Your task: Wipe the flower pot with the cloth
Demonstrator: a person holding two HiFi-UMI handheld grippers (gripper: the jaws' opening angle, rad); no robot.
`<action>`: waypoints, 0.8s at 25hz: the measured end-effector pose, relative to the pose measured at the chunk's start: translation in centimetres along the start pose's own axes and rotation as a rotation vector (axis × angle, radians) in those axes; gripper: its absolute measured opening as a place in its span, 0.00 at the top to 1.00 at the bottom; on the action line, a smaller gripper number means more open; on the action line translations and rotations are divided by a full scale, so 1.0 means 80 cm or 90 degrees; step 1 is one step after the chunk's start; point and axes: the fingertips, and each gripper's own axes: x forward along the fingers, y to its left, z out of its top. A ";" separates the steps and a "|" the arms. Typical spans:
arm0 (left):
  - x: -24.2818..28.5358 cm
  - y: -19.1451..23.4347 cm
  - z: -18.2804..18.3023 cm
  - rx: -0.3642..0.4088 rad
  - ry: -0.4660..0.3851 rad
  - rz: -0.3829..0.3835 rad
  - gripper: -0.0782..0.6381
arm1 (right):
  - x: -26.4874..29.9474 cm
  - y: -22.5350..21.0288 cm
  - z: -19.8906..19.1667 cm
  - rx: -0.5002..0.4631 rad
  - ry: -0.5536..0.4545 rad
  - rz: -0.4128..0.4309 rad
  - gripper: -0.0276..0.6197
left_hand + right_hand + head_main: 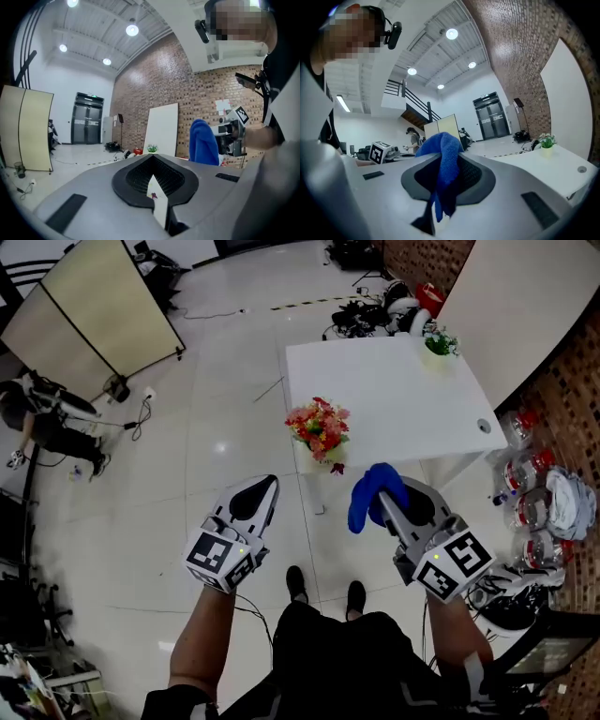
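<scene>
A flower pot [320, 430] with red, pink and orange flowers stands at the near left corner of the white table [403, 399]. My right gripper [383, 493] is held in the air just short of the table and to the right of the pot. It is shut on a blue cloth [373, 493], which drapes over its jaws [443, 159]. My left gripper [269, 485] hovers over the floor below and left of the pot, jaws shut with nothing in them [152, 161]. In the left gripper view the cloth [203, 143] hangs to the right.
A small green plant [438, 343] sits at the table's far right corner. A beige folding screen [94, 315] stands at the far left, cables and gear [375, 307] lie beyond the table, and jars [530, 474] line the brick wall on the right. A person [42, 427] is at the left.
</scene>
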 end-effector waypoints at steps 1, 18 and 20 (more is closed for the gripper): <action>0.008 0.013 -0.006 -0.003 0.004 -0.012 0.89 | 0.012 -0.002 -0.004 0.004 0.002 -0.013 0.87; 0.091 0.084 -0.060 0.069 0.066 -0.279 0.89 | 0.107 0.009 -0.025 0.058 -0.008 -0.141 0.87; 0.093 0.097 -0.058 0.084 0.066 -0.292 0.89 | 0.113 0.005 -0.020 0.057 -0.016 -0.142 0.87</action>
